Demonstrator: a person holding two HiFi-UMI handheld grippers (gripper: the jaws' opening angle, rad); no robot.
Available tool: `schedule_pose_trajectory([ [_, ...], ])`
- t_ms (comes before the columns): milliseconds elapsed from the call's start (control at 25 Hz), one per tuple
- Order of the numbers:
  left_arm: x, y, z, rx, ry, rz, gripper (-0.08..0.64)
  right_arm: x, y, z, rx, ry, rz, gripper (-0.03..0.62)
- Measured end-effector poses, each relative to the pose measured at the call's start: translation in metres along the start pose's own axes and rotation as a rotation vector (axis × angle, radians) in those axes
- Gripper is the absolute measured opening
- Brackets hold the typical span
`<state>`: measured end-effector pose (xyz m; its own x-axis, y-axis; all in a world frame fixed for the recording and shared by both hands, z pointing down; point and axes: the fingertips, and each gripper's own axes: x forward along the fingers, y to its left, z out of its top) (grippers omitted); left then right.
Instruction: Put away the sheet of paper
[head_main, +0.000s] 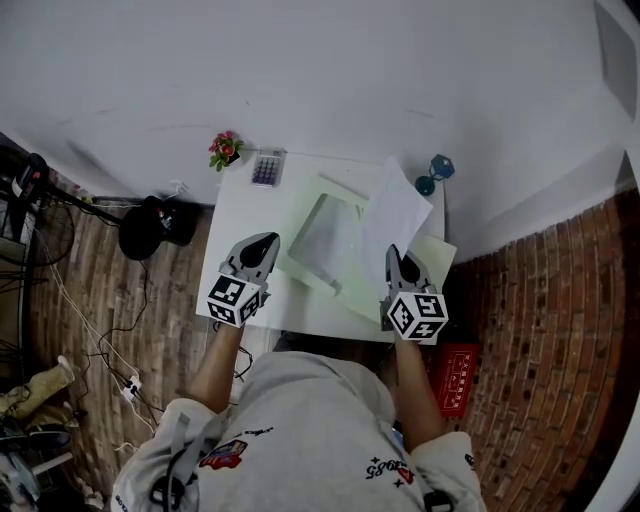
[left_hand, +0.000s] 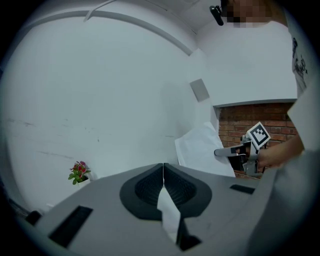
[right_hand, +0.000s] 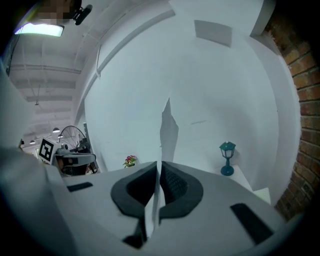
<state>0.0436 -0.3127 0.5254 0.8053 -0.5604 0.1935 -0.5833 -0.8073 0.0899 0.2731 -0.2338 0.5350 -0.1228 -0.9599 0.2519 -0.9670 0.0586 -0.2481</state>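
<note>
**Paper pinched in the right claw, above the open folder**

A white wall (head_main: 350, 70) backs a white surface (head_main: 245, 215) set on a brick-patterned floor (head_main: 530, 330). The person in a grey sweatshirt (head_main: 300, 430) stands at its near edge, a claw in each hand.

A pale green folder (head_main: 433, 258) lies open across the middle and right of the surface. The sheet of paper (head_main: 392, 215) stands raised over the folder's right part, clear of the surface. Its lower edge is clamped in the right claw (head_main: 396, 252), whose jaws are closed on it. From that claw's own camera the paper (right_hand: 169, 132) runs between the pads and rises beyond the tips.

The left claw (head_main: 268, 240) hangs just beside the folder's left edge with its jaws pressed together at the tips (left_hand: 163, 172). A thin pale strip shows low between them — what it is I cannot tell.

Along the wall side stand a teal lantern-shaped lamp (head_main: 435, 175) at the right corner, a calculator (head_main: 267, 168), and a small potted flower (head_main: 226, 150) at the left corner.
</note>
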Motion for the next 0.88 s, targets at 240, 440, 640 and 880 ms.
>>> schedule_pose_trajectory([
  [240, -0.013, 0.011, -0.004, -0.009, 0.006, 0.028, 0.023, 0.02, 0.019, -0.023, 0.047, 0.045, 0.057, -0.002],
  [440, -0.018, 0.017, -0.008, -0.02, 0.011, 0.038, 0.023, 0.036, 0.021, -0.053, 0.217, 0.057, 0.119, -0.002],
  [640, -0.019, 0.018, -0.013, -0.026, 0.021, 0.039, 0.023, 0.043, 0.013, -0.094, 0.25, 0.13, 0.117, -0.002],
  [880, -0.018, 0.02, -0.017, -0.033, 0.029, 0.041, 0.023, 0.043, -0.011, -0.142, 0.322, 0.271, 0.011, -0.002],
])
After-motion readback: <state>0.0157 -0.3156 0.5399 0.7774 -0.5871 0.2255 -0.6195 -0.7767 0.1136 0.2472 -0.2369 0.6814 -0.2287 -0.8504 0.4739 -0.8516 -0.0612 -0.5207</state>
